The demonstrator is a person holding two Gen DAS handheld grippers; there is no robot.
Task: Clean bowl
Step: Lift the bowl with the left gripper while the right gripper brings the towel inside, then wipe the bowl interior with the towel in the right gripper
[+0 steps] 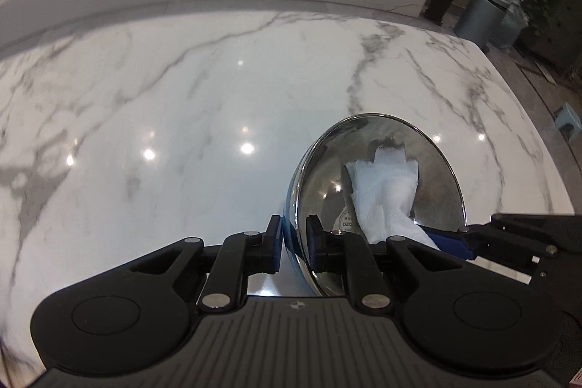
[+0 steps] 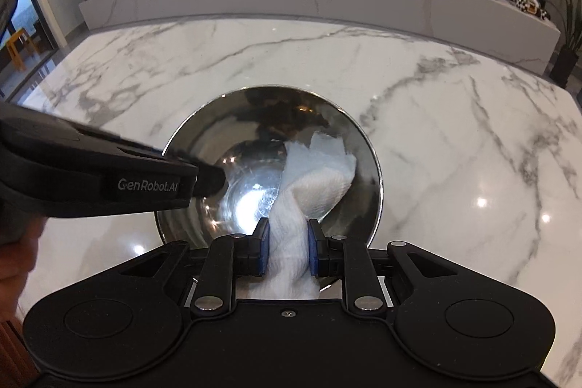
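Left claw (image 1: 294, 242) clamps the rim of the tilted, shiny round steel bowl (image 1: 429, 177); right claw (image 2: 288, 248) clamps a crumpled white cloth (image 2: 313, 184) lying inside it.

My left gripper (image 1: 294, 242) and right gripper (image 2: 288, 248) are matte black plastic, blue pads, silver pivot screws, "GenRobot.AI" printed white on one.

The left gripper (image 2: 209, 175) hides part of the bowl's (image 2: 203, 133) rim.

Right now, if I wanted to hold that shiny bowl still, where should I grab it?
Probably the thin rim of the bowl, from its near side, one finger inside and one outside. The left gripper pinches it there, leaving room for the cloth.
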